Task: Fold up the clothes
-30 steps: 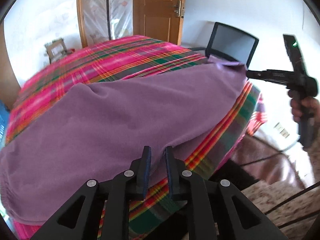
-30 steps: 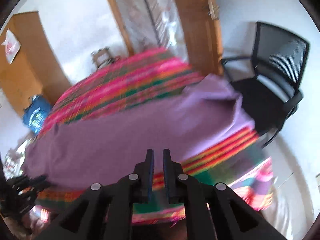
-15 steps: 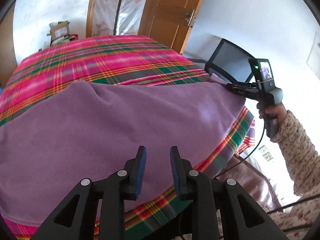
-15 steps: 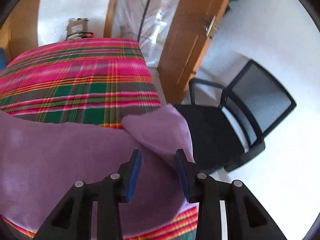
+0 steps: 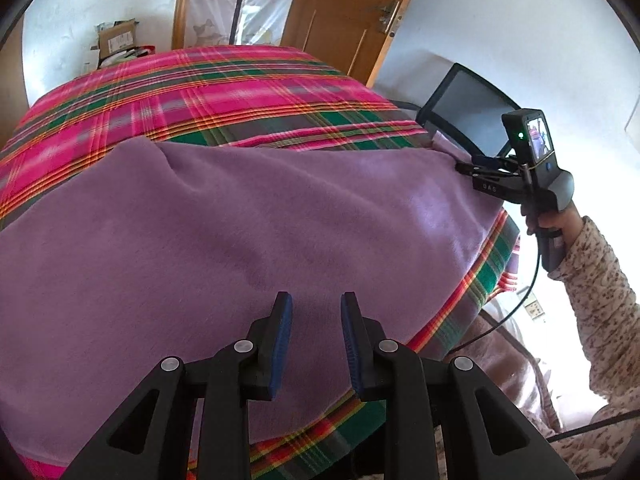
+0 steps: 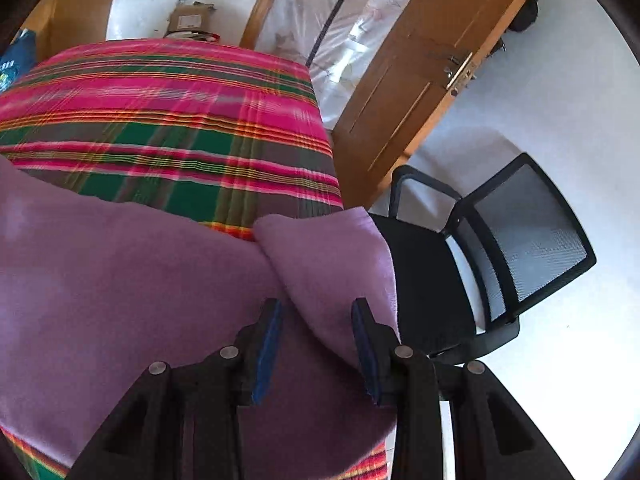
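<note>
You are working the early stage of the fold: the soft purple fleece garment (image 5: 248, 232) is lying spread across the pink-and-green plaid cloth covering the table (image 5: 224, 96), one folded corner (image 6: 332, 256) overhanging the edge by the black mesh office chair (image 6: 520, 256). Your left gripper (image 5: 312, 344) is hovering agape, gripping nothing. Your right gripper (image 6: 316, 344) is straddling that corner, pads apart, not yet pinching. Next you are needing both to clamp an edge. The garment's far-left end is getting cut off; its type is proving indeterminable.
</note>
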`<state>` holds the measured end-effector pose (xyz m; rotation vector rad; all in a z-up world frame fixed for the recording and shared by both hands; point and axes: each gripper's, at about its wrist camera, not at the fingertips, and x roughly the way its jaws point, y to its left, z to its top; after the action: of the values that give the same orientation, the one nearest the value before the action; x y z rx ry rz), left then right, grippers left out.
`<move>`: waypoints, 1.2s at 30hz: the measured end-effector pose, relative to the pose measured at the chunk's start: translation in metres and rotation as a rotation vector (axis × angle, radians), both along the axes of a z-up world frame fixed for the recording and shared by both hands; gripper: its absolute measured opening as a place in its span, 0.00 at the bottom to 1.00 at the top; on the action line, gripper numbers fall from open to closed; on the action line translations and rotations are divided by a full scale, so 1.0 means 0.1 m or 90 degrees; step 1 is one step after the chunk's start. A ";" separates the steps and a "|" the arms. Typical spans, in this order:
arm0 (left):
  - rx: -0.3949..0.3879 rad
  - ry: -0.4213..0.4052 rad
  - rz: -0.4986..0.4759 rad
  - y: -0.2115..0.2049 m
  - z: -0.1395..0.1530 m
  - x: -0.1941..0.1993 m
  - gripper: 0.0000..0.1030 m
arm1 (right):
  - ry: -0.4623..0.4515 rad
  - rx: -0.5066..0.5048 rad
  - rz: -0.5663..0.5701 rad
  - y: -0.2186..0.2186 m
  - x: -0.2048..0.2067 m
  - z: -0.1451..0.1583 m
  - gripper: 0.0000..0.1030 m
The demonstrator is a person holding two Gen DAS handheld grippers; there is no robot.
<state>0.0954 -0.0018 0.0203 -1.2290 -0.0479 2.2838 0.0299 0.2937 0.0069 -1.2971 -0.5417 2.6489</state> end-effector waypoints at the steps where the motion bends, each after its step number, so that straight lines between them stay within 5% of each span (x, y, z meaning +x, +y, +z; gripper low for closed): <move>1: 0.001 -0.002 0.001 0.01 -0.01 -0.01 0.25 | 0.006 -0.015 -0.012 0.04 -0.01 0.01 0.32; 3: -0.001 -0.006 0.001 0.03 -0.03 -0.02 0.26 | 0.019 -0.042 -0.037 0.14 -0.01 0.05 0.15; 7: -0.005 -0.009 0.000 0.05 -0.05 -0.02 0.26 | 0.050 -0.120 -0.110 0.48 0.05 0.11 0.05; 11: -0.005 -0.012 -0.002 0.05 -0.06 -0.02 0.26 | 0.074 -0.202 -0.184 0.87 0.16 0.12 0.05; 22: 0.008 -0.016 0.003 -0.01 -0.07 -0.04 0.26 | 0.053 -0.221 -0.276 1.17 0.31 -0.08 0.05; 28: 0.013 -0.011 0.035 -0.19 -0.06 -0.04 0.27 | 0.091 -0.245 -0.219 0.83 0.35 0.14 0.07; 36: 0.021 -0.001 0.125 -0.64 0.03 -0.13 0.27 | 0.062 -0.311 -0.027 -0.07 0.23 0.24 0.11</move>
<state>0.0827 -0.0655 0.0237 -1.2576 -0.2150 2.4385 0.0529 0.2865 0.0308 -1.2519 0.1607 2.8935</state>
